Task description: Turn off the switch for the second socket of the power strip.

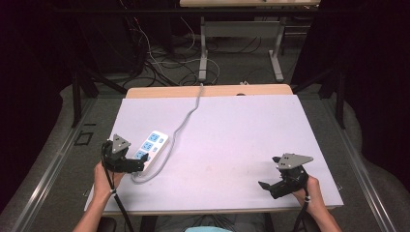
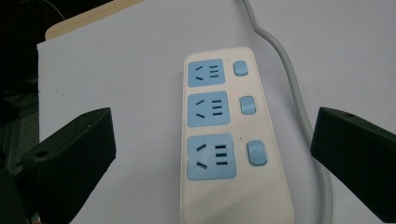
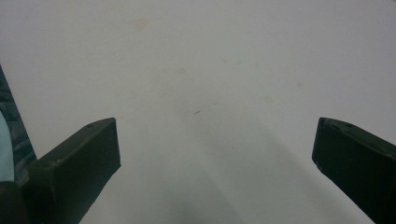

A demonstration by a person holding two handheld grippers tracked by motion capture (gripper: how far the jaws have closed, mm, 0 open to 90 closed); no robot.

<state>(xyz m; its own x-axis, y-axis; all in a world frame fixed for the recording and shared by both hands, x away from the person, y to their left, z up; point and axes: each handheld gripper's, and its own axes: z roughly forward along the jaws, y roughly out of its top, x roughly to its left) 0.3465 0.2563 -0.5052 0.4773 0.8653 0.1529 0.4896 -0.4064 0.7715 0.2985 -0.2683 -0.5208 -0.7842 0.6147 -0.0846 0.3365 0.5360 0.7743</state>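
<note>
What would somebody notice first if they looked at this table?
Probably the white power strip with three blue sockets, lying at the table's left side, its grey cable snaking off the far edge. The left tool hangs open just over its near end. The right tool waits open over the bare white tabletop.

Looks like a lab or recording workspace: dark curtains (image 1: 29,72) on both sides, tangled cables (image 1: 159,60) on the floor beyond the far edge of the white-covered table (image 1: 232,130), another metal-legged desk (image 1: 241,29) behind, framing bars (image 1: 77,96) around.
</note>
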